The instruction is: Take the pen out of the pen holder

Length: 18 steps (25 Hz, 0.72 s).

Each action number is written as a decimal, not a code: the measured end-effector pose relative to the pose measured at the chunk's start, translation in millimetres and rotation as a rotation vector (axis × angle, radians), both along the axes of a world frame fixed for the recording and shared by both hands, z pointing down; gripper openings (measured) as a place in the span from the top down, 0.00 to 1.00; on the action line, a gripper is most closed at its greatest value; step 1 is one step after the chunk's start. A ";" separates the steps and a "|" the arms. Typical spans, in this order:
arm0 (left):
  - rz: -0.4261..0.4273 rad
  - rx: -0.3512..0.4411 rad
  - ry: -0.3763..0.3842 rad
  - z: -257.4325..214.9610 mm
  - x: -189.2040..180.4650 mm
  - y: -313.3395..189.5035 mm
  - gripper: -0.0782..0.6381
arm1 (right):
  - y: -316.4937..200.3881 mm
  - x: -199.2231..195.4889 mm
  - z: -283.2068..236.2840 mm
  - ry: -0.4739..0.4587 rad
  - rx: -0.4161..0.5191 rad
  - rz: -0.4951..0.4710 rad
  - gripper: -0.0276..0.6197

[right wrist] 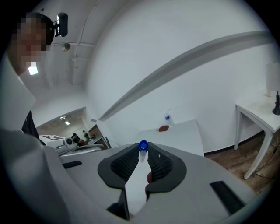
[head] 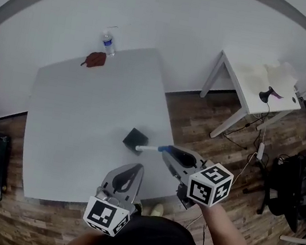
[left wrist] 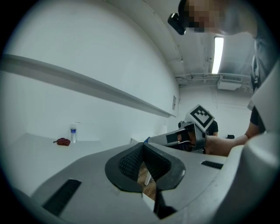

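A black pen holder (head: 135, 140) stands near the right front edge of the white table (head: 83, 125). My right gripper (head: 167, 149) is shut on a pen (head: 149, 147) at its blue-capped end (right wrist: 143, 146). The pen's white barrel slants away toward the holder, and its far end shows against the holder's near corner. Lower and nearer the person, my left gripper (head: 135, 168) hovers over the table's front edge. Its pads (left wrist: 131, 161) meet at the tips with nothing between them. From the left gripper view, the right gripper (left wrist: 151, 140) reaches in from the right.
A water bottle (head: 108, 43) and a reddish cloth (head: 95, 59) lie at the table's far edge. A second white table (head: 252, 83) with a black object (head: 268, 96) stands to the right. A black chair (head: 294, 183) and cables sit on the wooden floor.
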<state>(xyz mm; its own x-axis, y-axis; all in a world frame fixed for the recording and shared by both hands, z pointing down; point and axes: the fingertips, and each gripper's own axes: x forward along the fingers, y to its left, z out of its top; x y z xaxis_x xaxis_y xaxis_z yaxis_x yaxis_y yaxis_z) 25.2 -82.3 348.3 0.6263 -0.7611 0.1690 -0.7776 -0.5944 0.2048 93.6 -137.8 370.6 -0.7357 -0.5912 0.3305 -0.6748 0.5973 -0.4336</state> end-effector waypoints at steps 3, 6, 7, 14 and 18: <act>0.004 0.025 0.001 -9.8 6.0 4.9 0.88 | 9.8 6.9 -15.3 -0.008 0.035 0.006 0.85; 0.005 0.048 0.002 -18.3 9.6 9.2 0.88 | 17.5 10.8 -26.0 -0.015 0.064 0.010 0.85; 0.005 0.055 0.002 -20.9 10.8 10.7 0.88 | 19.9 12.2 -29.2 -0.019 0.072 0.012 0.85; 0.001 0.082 0.000 -29.2 17.5 19.2 0.88 | 35.4 16.0 -44.0 -0.034 0.116 0.006 0.85; -0.008 0.087 0.002 -29.7 17.7 20.8 0.88 | 39.1 15.9 -48.0 -0.022 0.143 0.002 0.85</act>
